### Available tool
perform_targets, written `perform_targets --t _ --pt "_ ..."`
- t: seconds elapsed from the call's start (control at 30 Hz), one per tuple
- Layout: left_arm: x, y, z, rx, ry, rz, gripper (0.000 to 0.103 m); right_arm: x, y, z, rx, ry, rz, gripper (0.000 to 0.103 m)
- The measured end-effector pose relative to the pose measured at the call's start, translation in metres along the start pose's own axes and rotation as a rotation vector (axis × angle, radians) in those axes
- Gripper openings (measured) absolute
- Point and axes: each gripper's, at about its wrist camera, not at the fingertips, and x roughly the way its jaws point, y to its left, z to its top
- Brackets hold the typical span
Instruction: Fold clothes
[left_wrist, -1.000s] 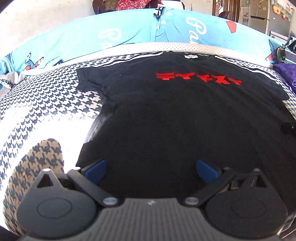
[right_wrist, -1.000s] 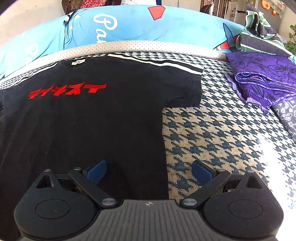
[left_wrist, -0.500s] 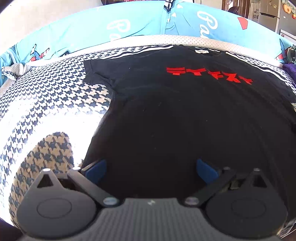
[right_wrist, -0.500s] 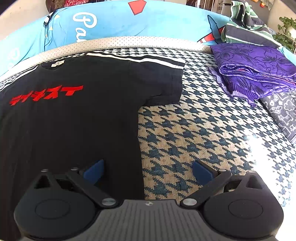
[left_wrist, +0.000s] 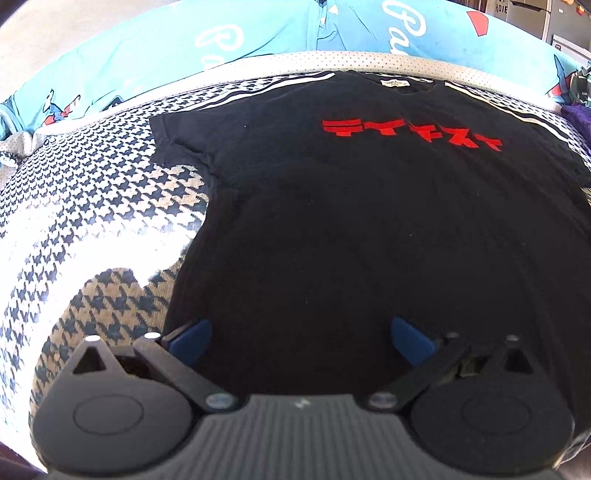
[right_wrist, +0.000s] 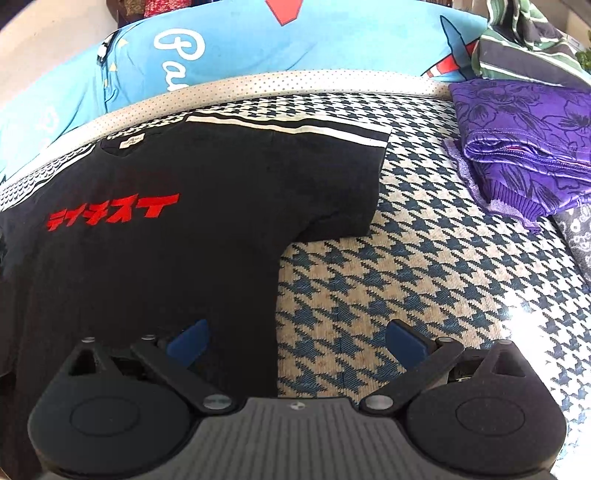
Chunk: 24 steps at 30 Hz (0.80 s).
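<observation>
Flat on the houndstooth bed cover (left_wrist: 92, 206): black T-shirt (left_wrist: 369, 229), face up, red lettering (left_wrist: 410, 133) toward the collar, both sleeves spread, no fold made yet. Judged to be the opening step, lining up on the near hem corners.

Left claw (left_wrist: 301, 338) spread wide, empty, low over the shirt's left bottom edge, one blue fingertip (left_wrist: 190, 338) close to the side seam. Right claw (right_wrist: 295, 341) likewise wide apart and empty, straddling the shirt's right side edge, half over fabric, half over cover. Purple garment (right_wrist: 524, 147) lying well apart at far right.

Next, probably: lower, pinch the hem at each corner, lift together and carry toward the collar.
</observation>
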Motion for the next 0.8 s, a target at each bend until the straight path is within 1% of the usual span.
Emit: perform_targets --t 0.1,0.27,0.37,0.43,0.5,0.57,0.67,0.8 --pt "0.0 -0.001 0.0 -0.003 -0.001 0.002 0.103 0.003 -0.014 0.007 0.078 -0.008 0.003 0.102" --pt "0.0 -0.001 0.0 -0.01 -0.005 0.002 0.103 0.006 -0.031 0.017 0.115 -0.045 -0.031 0.102" --pt "-0.003 -0.002 0.0 -0.02 -0.021 -0.008 0.103 0.007 -0.047 0.023 0.174 -0.072 -0.046 0.102" --pt "-0.006 -0.005 0.002 -0.009 -0.049 -0.018 0.103 0.009 -0.056 0.025 0.232 -0.072 -0.016 0.1" --pt "-0.01 -0.01 0.006 0.008 -0.082 -0.01 0.103 0.011 -0.063 0.027 0.286 -0.075 0.016 0.098" --pt "-0.01 -0.014 0.012 0.023 -0.088 -0.008 0.103 0.013 -0.066 0.03 0.321 -0.083 0.043 0.096" --pt "-0.004 -0.017 0.02 0.038 -0.076 -0.013 0.103 0.016 -0.062 0.036 0.328 -0.107 0.047 0.094" --pt "0.01 -0.016 0.033 0.052 -0.051 -0.047 0.103 0.024 -0.057 0.044 0.333 -0.121 0.034 0.089"
